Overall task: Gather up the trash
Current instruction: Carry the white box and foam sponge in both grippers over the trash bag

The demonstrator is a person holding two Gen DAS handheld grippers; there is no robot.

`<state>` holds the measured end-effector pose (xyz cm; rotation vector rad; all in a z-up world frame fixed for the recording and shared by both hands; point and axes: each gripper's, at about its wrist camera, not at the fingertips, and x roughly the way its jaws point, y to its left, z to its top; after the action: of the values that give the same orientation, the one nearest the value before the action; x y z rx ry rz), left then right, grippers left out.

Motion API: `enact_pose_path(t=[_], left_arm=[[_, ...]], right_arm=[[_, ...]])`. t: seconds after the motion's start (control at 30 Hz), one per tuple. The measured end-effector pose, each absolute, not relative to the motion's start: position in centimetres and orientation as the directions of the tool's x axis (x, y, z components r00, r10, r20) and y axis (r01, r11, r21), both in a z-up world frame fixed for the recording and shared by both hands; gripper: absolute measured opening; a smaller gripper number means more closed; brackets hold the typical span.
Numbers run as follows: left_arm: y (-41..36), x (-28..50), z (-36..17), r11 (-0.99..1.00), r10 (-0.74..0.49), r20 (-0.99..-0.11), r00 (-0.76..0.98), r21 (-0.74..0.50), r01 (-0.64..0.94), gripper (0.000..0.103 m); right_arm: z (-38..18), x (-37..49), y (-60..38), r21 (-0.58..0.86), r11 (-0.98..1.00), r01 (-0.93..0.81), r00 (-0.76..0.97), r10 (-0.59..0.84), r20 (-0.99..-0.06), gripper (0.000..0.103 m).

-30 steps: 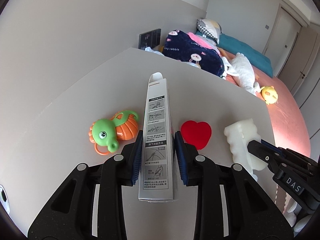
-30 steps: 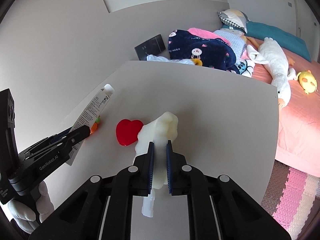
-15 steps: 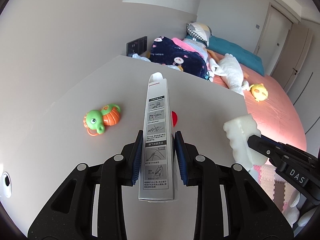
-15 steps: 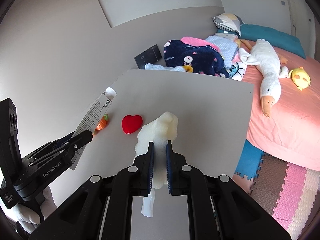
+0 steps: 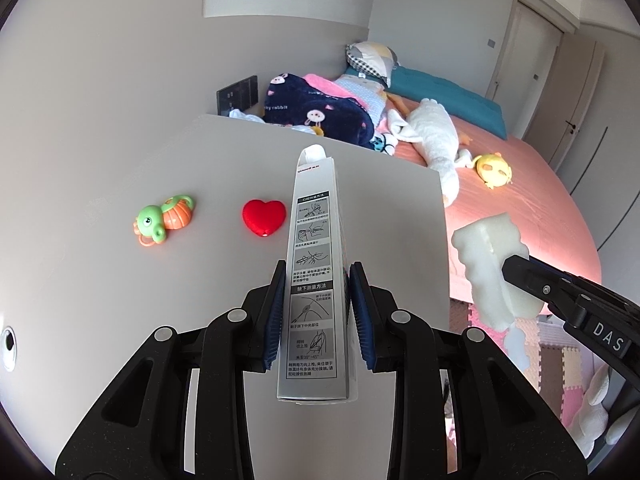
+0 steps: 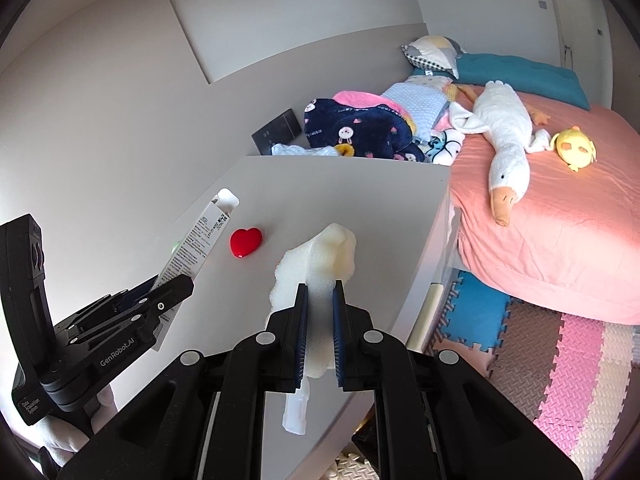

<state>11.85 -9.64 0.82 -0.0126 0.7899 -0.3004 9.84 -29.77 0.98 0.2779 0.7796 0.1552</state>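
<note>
Since both pieces of trash have been lifted off the bench (image 5: 120, 280), the printed box (image 5: 314, 280) is clenched in the left tongs (image 5: 316, 316) and the foam scrap (image 6: 318, 264) in the right tongs (image 6: 320, 332); only disposal is judged outstanding.

Two claws show: the left claw (image 5: 316, 312) and the right claw (image 6: 320, 332). Each grips one piece of trash, so two pieces in all: one long white printed carton (image 5: 314, 280) and one lump of white foam (image 6: 320, 256).

Two toys lie on the tabletop (image 5: 120, 300): one red heart (image 5: 264, 216) and one green and orange seahorse toy (image 5: 164, 220), nearer the tabletop's left edge.

On the bed (image 6: 560, 240) lie two plush animals: one white goose (image 6: 504, 140) and one small yellow chick (image 6: 574, 148). One dark blue rabbit-print blanket (image 6: 360, 132) lies at the bed's head end, beyond the tabletop's far edge, with one checked pillow (image 6: 432, 54) behind it.

One dark switch panel (image 6: 276, 132) sits on the wall.
</note>
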Motion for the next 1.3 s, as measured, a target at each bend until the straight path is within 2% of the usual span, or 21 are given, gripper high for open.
enact_pose_path(t=[1.3], left_arm=[[-23.5,4.2,-0.6,0.845,-0.431,-0.726,0.536,-0.117,0.521,0.031]], right_arm=[[0.8,-0.6,-42.1,0.274,0.944,0.186,0.740,0.049,-0.671,0.012]])
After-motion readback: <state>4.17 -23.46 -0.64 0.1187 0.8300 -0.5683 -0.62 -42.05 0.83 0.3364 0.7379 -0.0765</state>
